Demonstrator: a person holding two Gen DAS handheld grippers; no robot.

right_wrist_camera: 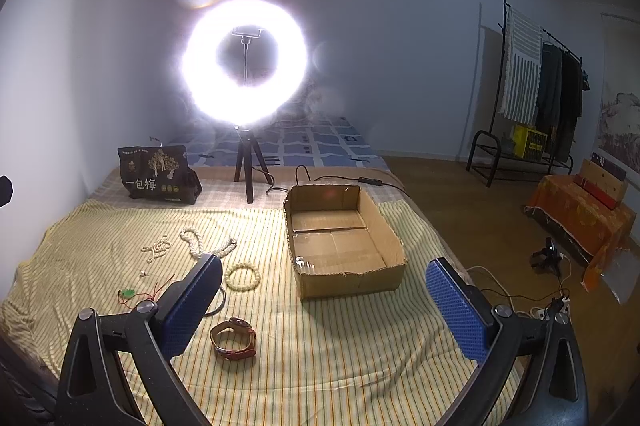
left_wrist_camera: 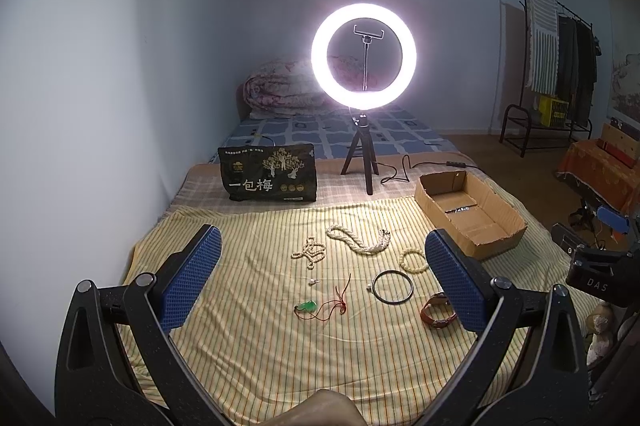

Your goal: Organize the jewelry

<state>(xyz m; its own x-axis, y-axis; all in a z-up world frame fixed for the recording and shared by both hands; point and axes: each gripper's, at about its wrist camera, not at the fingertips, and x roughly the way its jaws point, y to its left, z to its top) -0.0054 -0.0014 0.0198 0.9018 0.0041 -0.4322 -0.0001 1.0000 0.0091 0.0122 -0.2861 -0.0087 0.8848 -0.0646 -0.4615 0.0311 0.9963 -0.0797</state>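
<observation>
Jewelry lies on a yellow striped cloth (left_wrist_camera: 260, 338): a long pearl necklace (left_wrist_camera: 358, 240), a small bead strand (left_wrist_camera: 310, 252), a pale bead bracelet (left_wrist_camera: 412, 260), a black bangle (left_wrist_camera: 392, 286), a brown leather watch (left_wrist_camera: 438, 312), a green pendant on red cord (left_wrist_camera: 308, 306). An open cardboard box (left_wrist_camera: 470, 214) sits to the right with a small dark item inside. My left gripper (left_wrist_camera: 322, 278) is open and empty above the cloth. My right gripper (right_wrist_camera: 324, 300) is open and empty in front of the box (right_wrist_camera: 344, 238); the watch (right_wrist_camera: 234, 340) and bracelet (right_wrist_camera: 243, 277) lie near its left finger.
A lit ring light (left_wrist_camera: 364, 55) on a small tripod stands behind the cloth, with its cable trailing right. A black snack bag (left_wrist_camera: 268, 173) stands at the back left. A clothes rack (right_wrist_camera: 532, 97) and an orange-covered stand (right_wrist_camera: 580, 218) are on the floor to the right.
</observation>
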